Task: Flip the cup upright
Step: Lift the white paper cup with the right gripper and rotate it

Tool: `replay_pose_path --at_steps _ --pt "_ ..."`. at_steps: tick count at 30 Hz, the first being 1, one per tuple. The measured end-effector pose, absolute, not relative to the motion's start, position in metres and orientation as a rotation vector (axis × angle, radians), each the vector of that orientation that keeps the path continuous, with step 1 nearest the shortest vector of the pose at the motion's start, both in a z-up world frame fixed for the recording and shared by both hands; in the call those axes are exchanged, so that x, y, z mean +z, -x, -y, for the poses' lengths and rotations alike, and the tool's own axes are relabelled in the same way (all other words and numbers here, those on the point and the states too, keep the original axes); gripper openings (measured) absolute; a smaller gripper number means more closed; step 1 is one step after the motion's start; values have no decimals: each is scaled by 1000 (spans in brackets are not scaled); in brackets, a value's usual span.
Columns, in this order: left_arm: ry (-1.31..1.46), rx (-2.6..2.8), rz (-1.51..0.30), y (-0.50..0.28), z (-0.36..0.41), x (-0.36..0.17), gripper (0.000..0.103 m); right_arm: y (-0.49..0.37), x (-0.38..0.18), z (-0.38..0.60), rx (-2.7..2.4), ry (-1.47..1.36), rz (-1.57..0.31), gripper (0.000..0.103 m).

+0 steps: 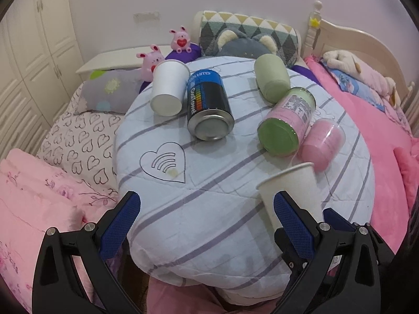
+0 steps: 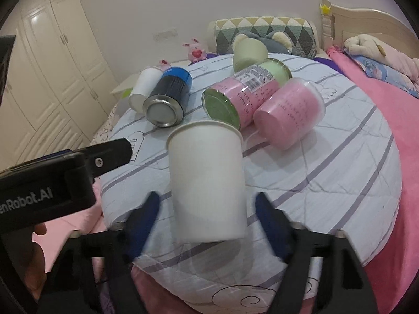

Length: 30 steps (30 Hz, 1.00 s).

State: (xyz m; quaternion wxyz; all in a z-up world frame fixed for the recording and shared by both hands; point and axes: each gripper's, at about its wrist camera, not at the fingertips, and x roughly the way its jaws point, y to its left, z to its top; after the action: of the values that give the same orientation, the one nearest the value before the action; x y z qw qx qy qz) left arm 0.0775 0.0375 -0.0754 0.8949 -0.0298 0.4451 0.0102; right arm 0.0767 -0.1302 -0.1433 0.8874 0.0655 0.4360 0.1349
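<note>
A white paper cup (image 2: pixel 207 183) stands upright, rim up, on the blue-grey striped cushion (image 2: pixel 327 162). It sits between the open blue fingers of my right gripper (image 2: pixel 207 217), with a gap on each side. In the left wrist view the same cup (image 1: pixel 290 191) is at the lower right, partly behind my right finger pad (image 1: pixel 290 222). My left gripper (image 1: pixel 207 219) is open and empty near the cushion's front edge. A second white paper cup (image 1: pixel 169 87) lies on its side at the back left.
A blue and black can (image 1: pixel 209 104), a pink and green canister (image 1: pixel 288 120), a pink tub (image 1: pixel 323 141) and a pale green cup (image 1: pixel 272 81) lie on their sides on the cushion. Pillows and plush toys are behind. A white wardrobe (image 2: pixel 52 60) stands at left.
</note>
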Motion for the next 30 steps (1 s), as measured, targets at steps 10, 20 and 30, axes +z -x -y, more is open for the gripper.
replay_pose_path --at_steps 10,20,30 --pt "83 -15 -932 -78 -14 -73 103 -62 -131 149 314 -152 -879 79" --pt "62 -25 -972 -88 22 -79 103 -57 -112 187 233 -66 -811 79" --pt "30 4 -1054 -104 46 -97 103 -67 -124 219 222 -92 -836 79"
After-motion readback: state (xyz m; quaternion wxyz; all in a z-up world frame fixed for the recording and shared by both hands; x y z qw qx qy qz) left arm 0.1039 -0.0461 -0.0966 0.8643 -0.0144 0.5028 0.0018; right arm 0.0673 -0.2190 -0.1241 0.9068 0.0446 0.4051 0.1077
